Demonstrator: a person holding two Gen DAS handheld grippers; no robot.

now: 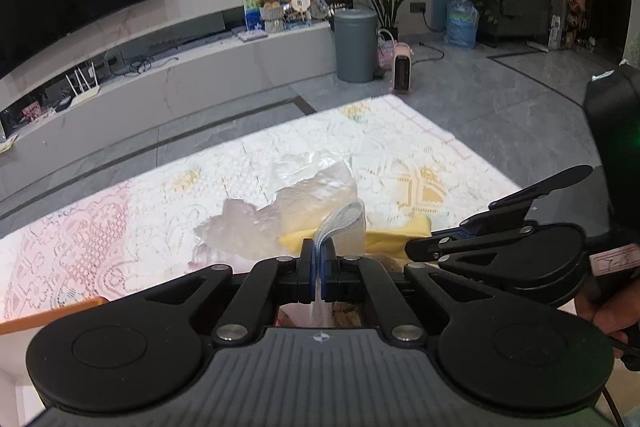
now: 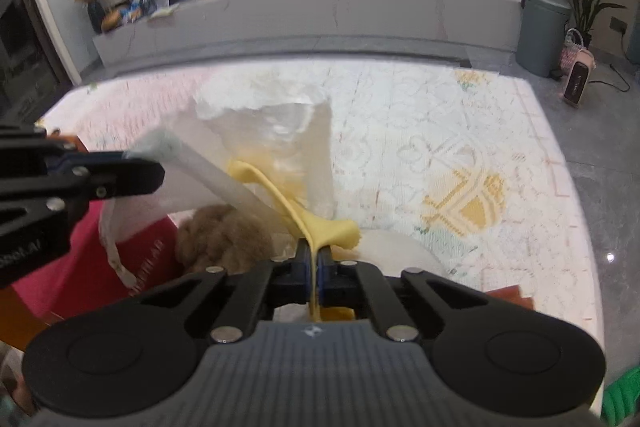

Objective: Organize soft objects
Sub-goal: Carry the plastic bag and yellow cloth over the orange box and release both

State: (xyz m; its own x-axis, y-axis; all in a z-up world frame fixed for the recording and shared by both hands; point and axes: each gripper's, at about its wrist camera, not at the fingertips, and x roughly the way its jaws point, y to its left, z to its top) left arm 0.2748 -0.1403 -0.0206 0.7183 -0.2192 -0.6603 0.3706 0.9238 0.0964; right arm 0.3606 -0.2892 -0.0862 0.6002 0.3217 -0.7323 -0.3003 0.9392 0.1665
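Note:
A translucent white bag stands on the lace-covered table, with a yellow cloth reaching into it. My left gripper is shut on the bag's white mesh edge. To its right, my right gripper is shut on the yellow cloth. In the right wrist view the right gripper pinches the stretched yellow cloth, which runs up into the bag. The left gripper holds the bag's edge from the left. A brown fluffy toy lies under the bag.
A red bag sits at the near left beside the brown toy, and a white rounded object lies near right. Beyond the table are a grey bin, a small pink heater and a long TV bench. A hand grips the right tool.

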